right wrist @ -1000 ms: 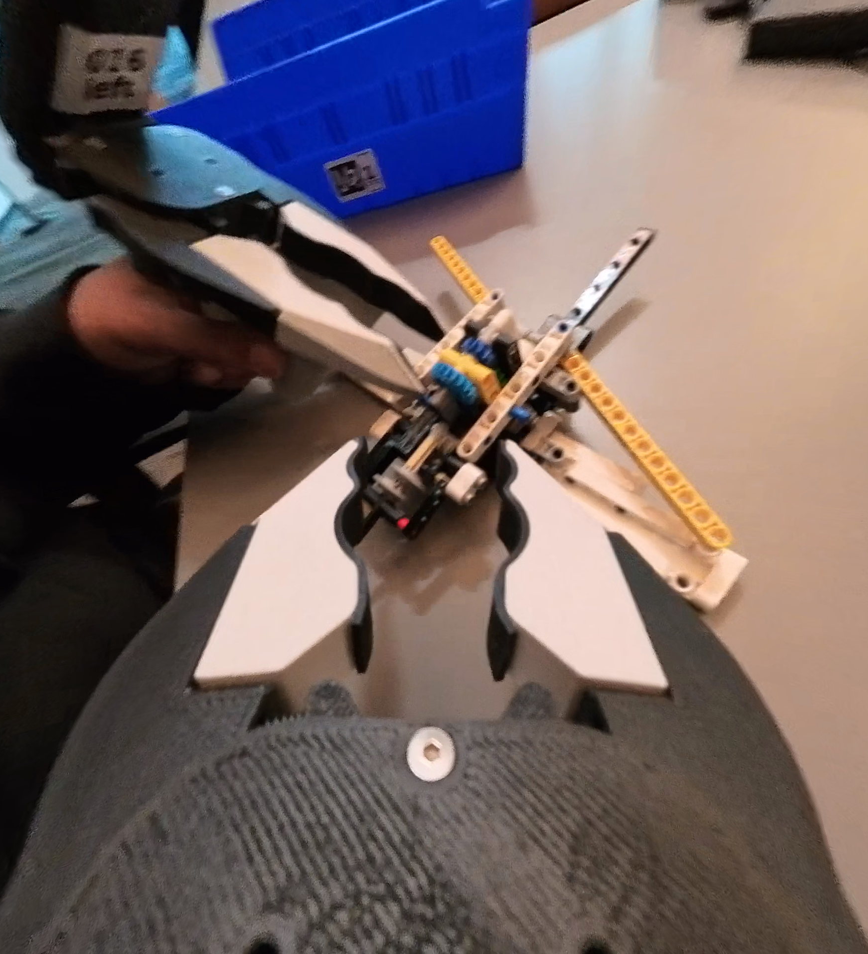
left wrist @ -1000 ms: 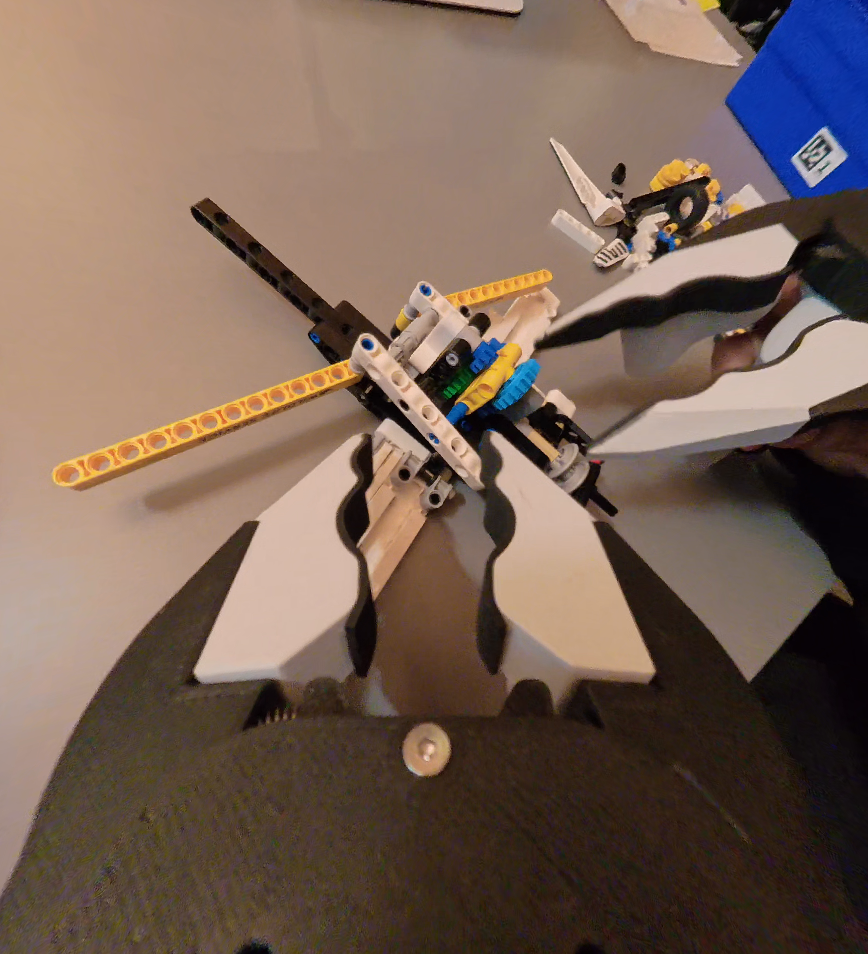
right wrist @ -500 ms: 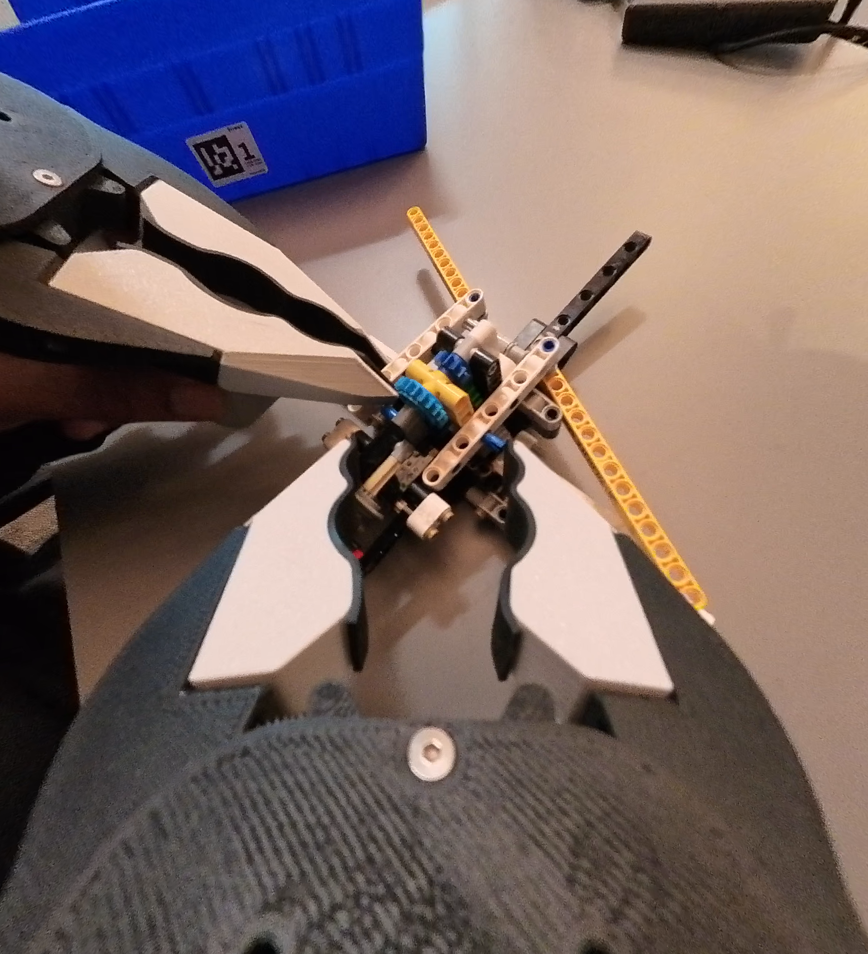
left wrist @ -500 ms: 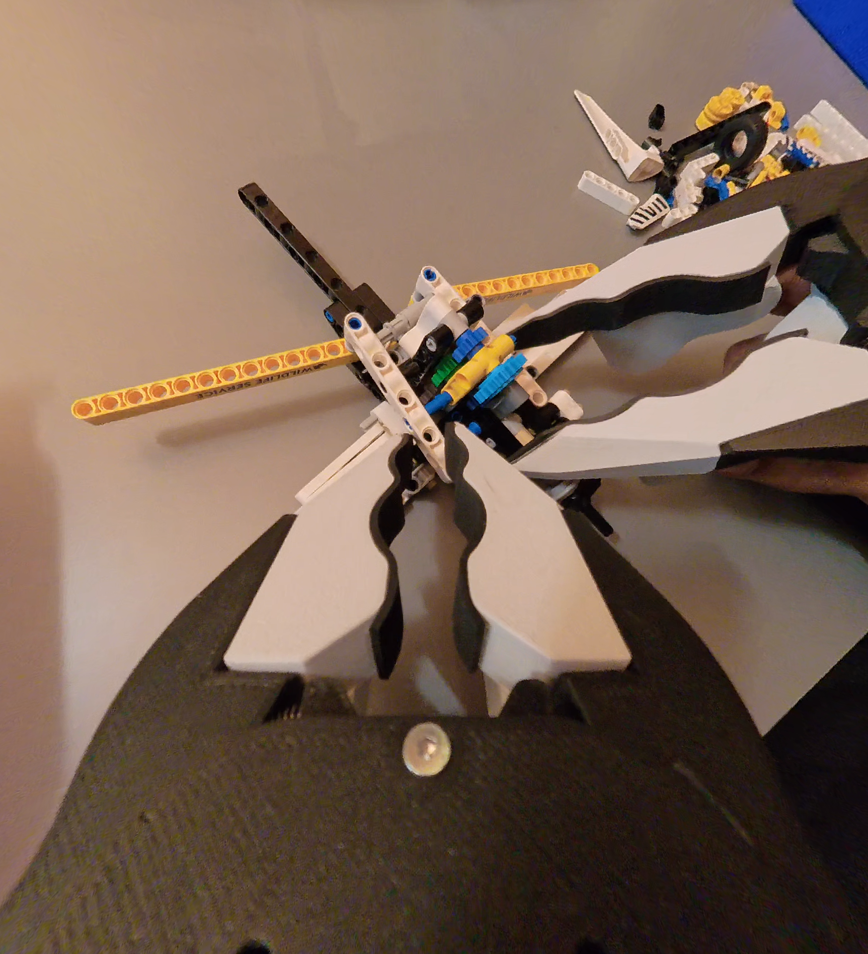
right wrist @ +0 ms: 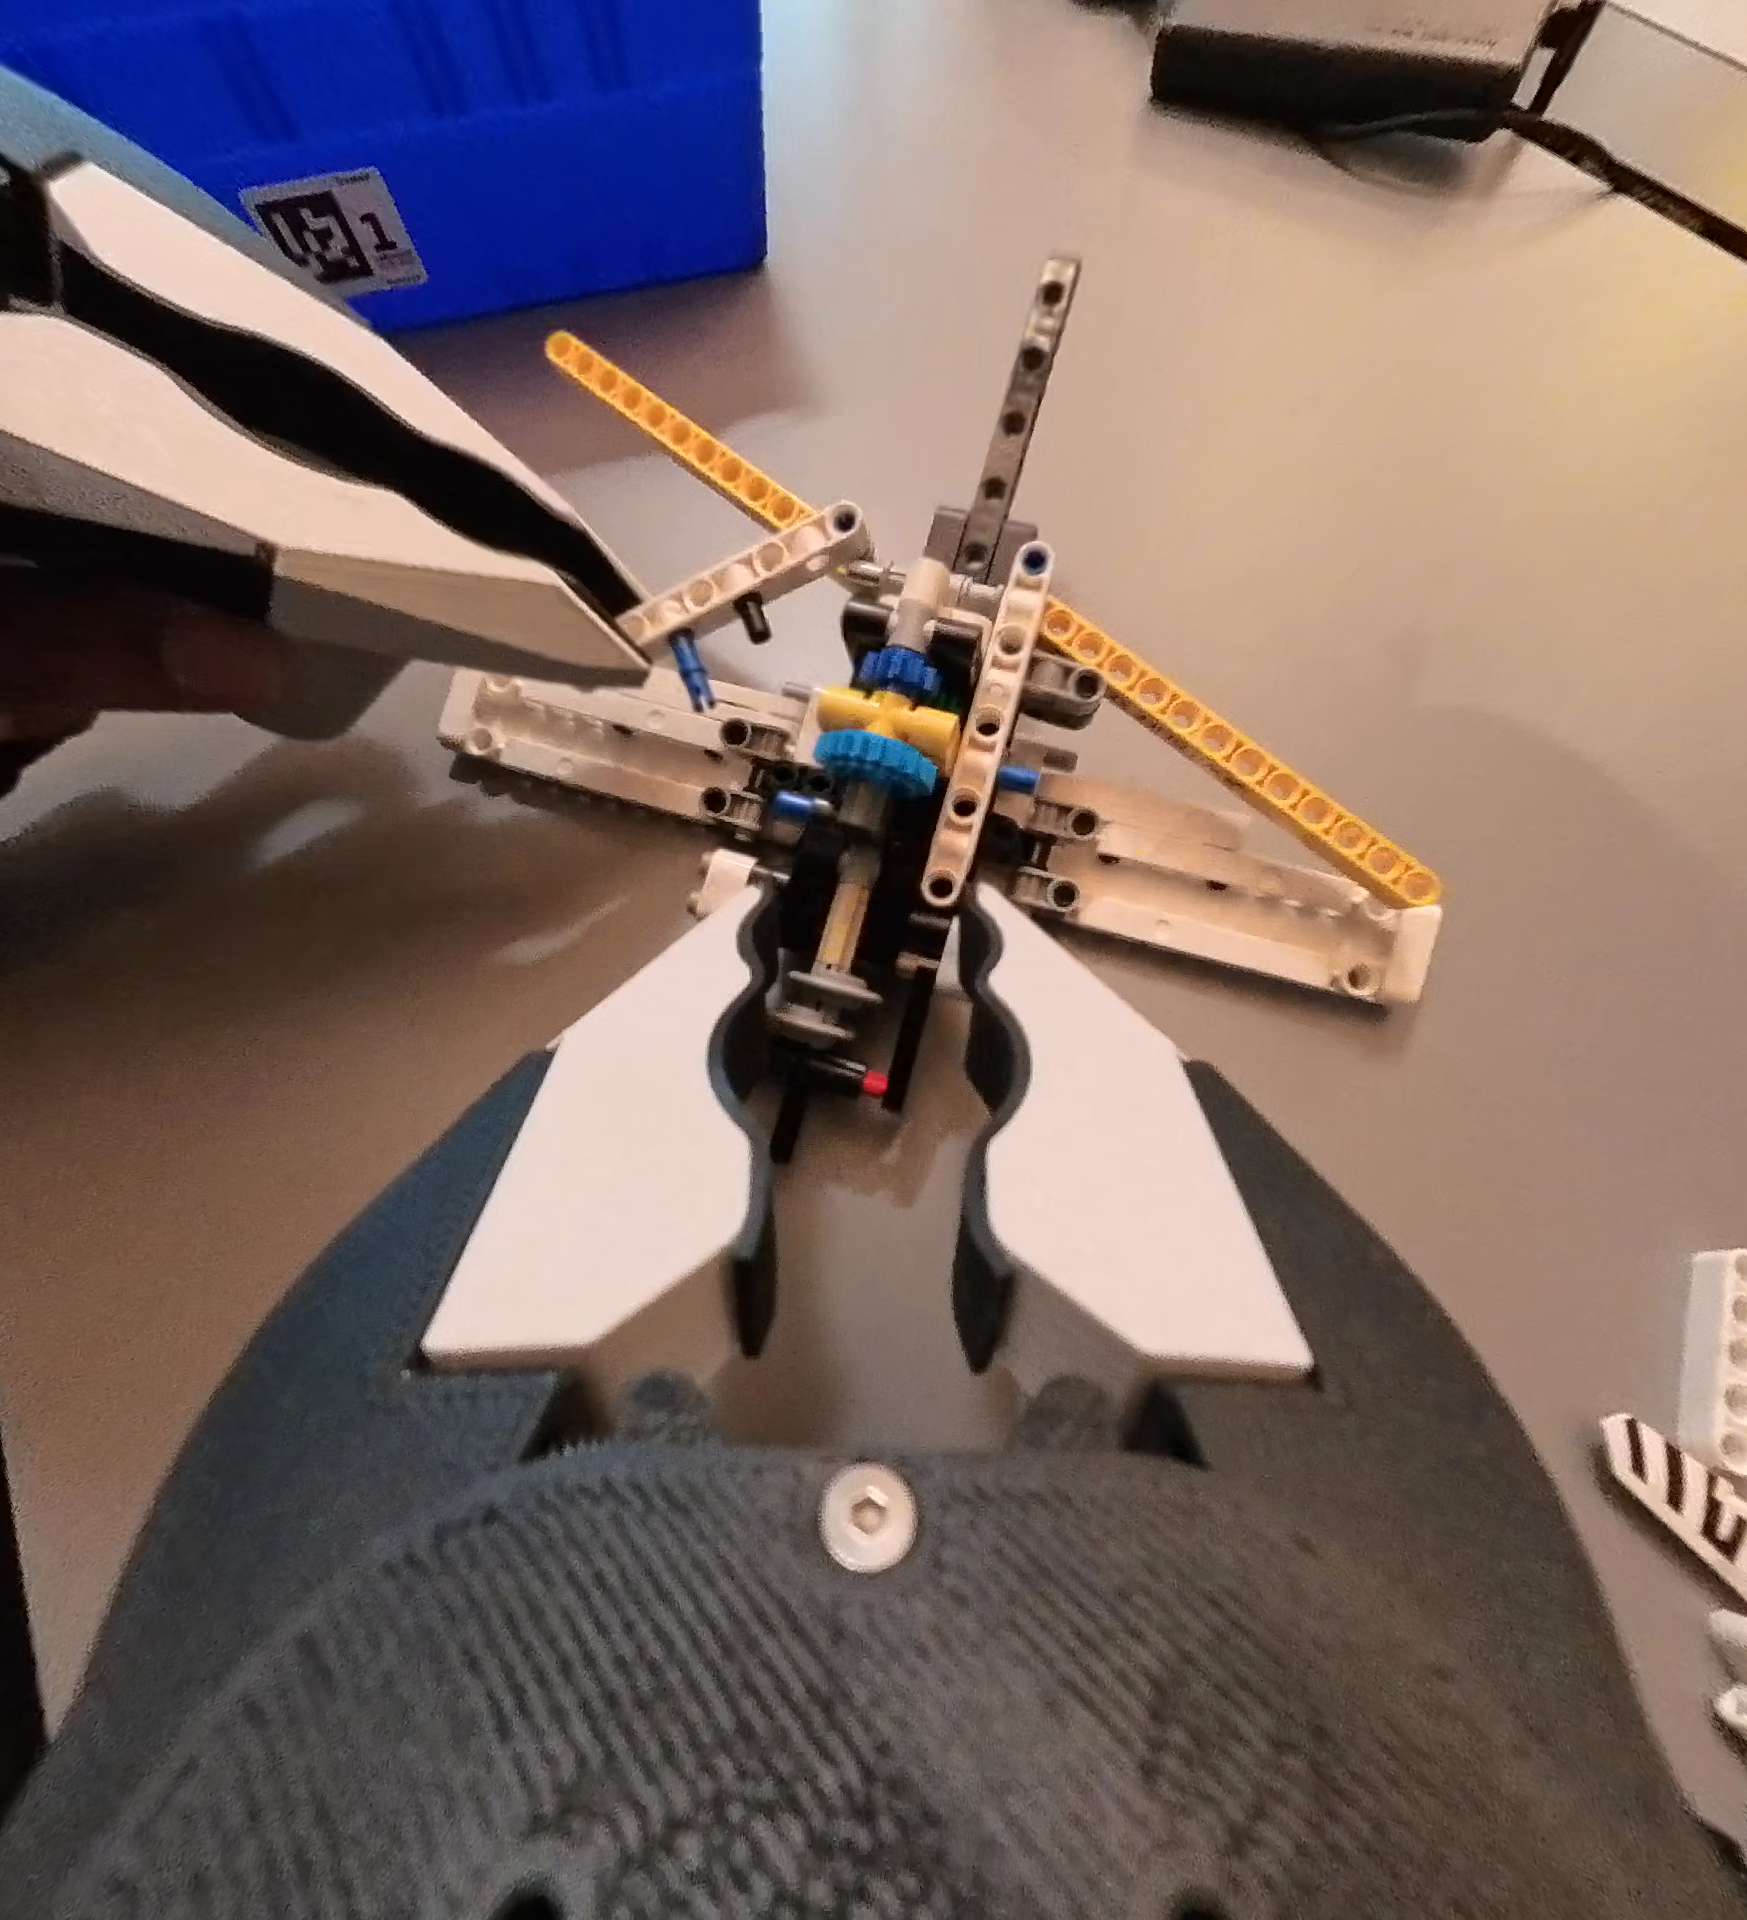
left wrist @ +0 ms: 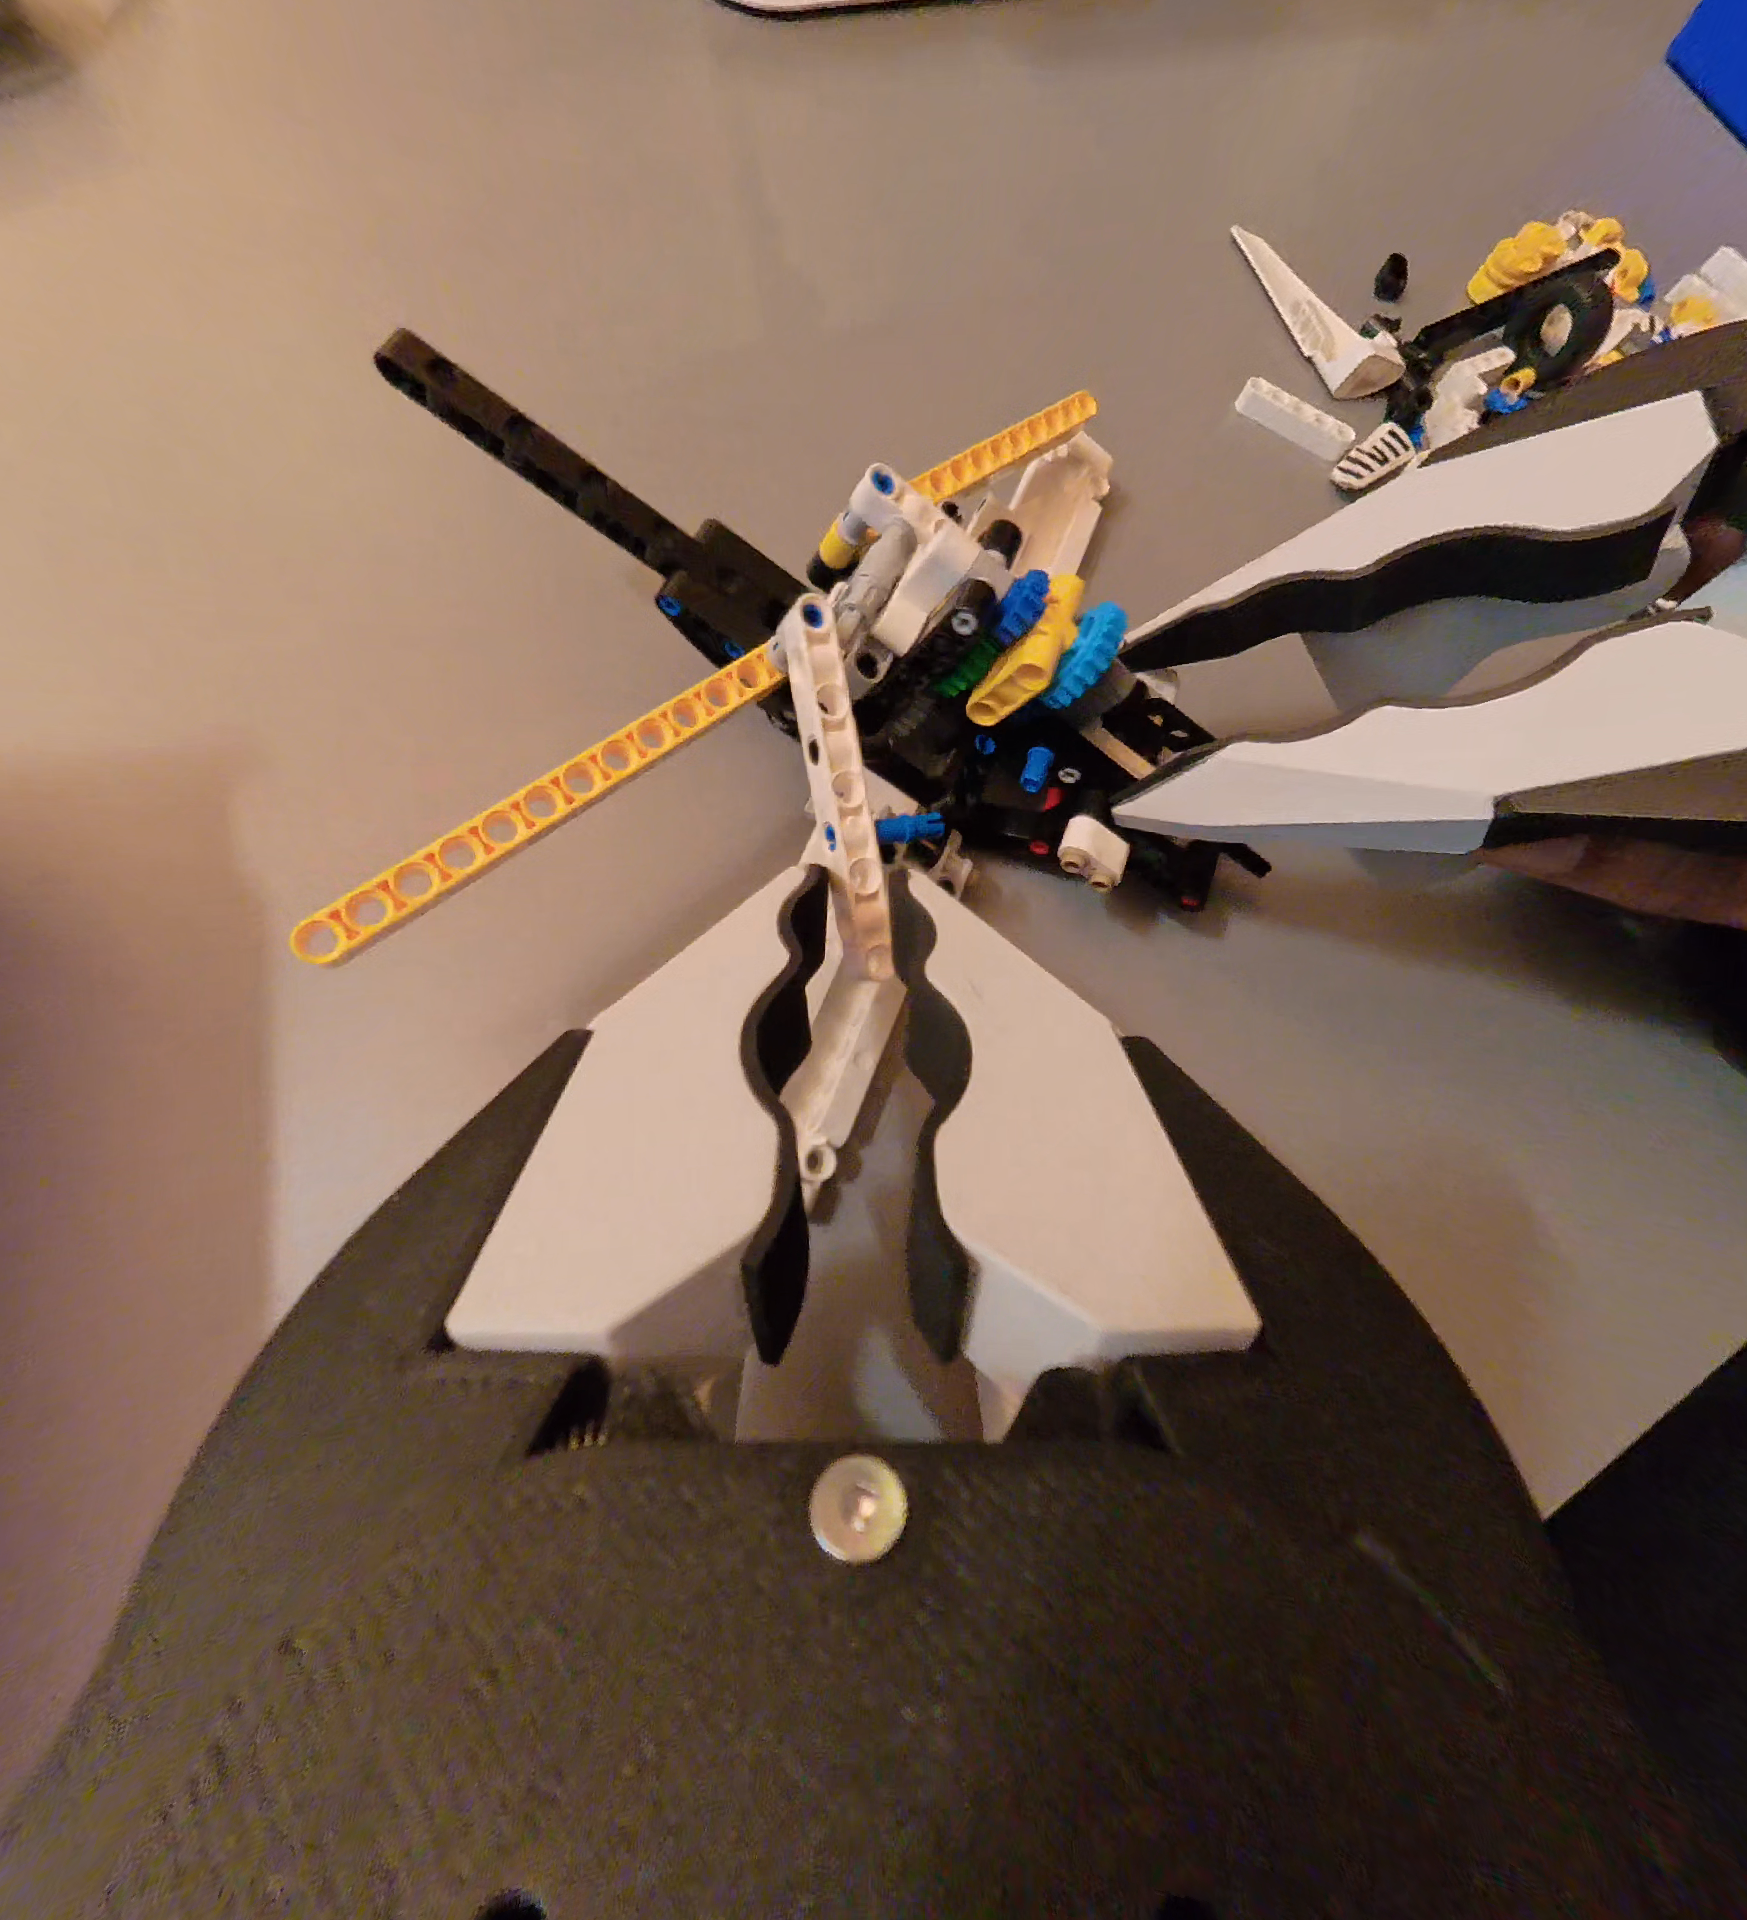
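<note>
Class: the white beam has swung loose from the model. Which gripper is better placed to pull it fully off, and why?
Probably the left gripper: its fingers are already shut on the white beam. The right gripper straddles the model's black frame, so it looks better placed to steady the model.

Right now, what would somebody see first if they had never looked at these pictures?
First, the colourful brick model in the middle of the grey table, with a long yellow beam sticking out. The left gripper pinches its white beam, while the right gripper clamps the black frame. A blue bin stands behind.
</note>
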